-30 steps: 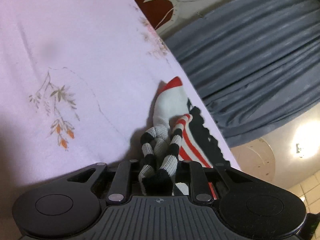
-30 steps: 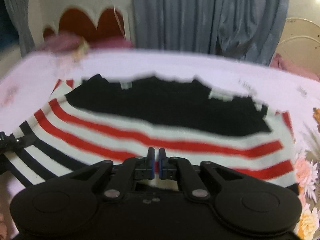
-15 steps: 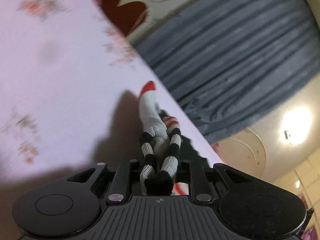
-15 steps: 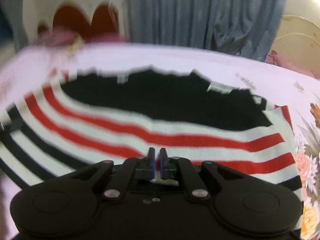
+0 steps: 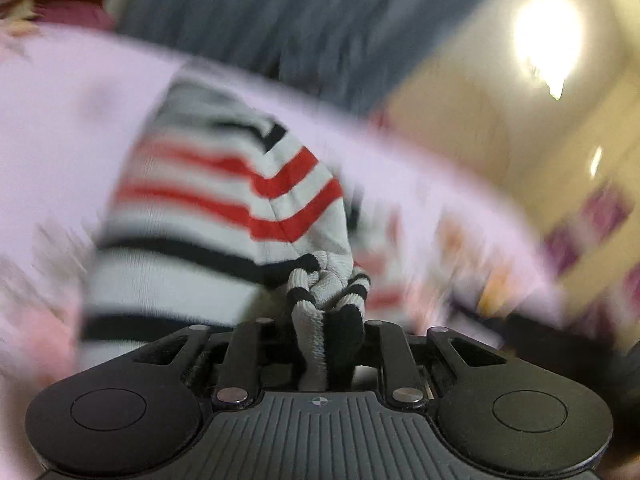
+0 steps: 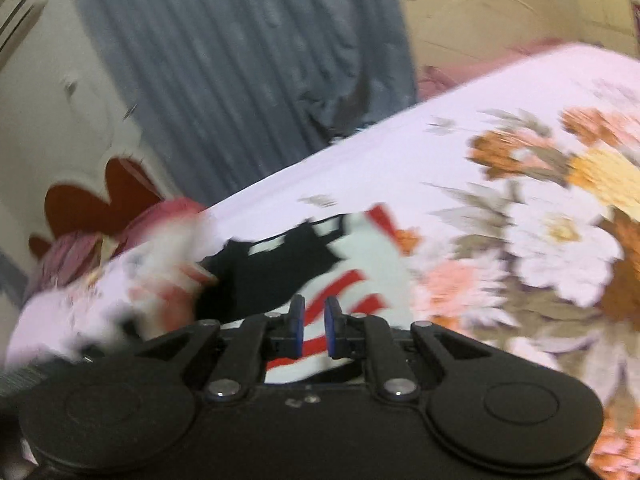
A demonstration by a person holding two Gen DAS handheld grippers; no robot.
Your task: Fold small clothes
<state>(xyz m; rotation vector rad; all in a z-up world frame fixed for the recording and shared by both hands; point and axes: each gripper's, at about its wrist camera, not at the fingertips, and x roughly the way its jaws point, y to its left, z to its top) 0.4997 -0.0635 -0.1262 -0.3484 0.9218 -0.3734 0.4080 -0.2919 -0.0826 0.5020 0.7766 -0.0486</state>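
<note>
A small knit sweater [image 5: 208, 208] with red, black and white stripes lies on the pale pink floral bed sheet [image 5: 60, 120]. My left gripper [image 5: 326, 344] is shut on its bunched black-and-grey ribbed cuff [image 5: 320, 300]. In the right wrist view the sweater [image 6: 360, 276] shows its black panel and red stripes. My right gripper [image 6: 314, 320] hovers over it with a narrow gap between its blue pads [image 6: 297, 320]; striped cloth shows in the gap, but grip is unclear. Both views are motion-blurred.
Grey curtains [image 6: 240, 60] hang behind the bed. A red and white headboard [image 6: 92, 200] and a pink pillow [image 6: 160, 220] are at the left. Large printed flowers [image 6: 560, 232] cover the sheet to the right. A bright lamp [image 5: 548, 36] glares at upper right.
The left gripper swung round with the cuff, so the sweater body now fills its view. The right gripper turned left, and its pads have parted slightly from nearly closed.
</note>
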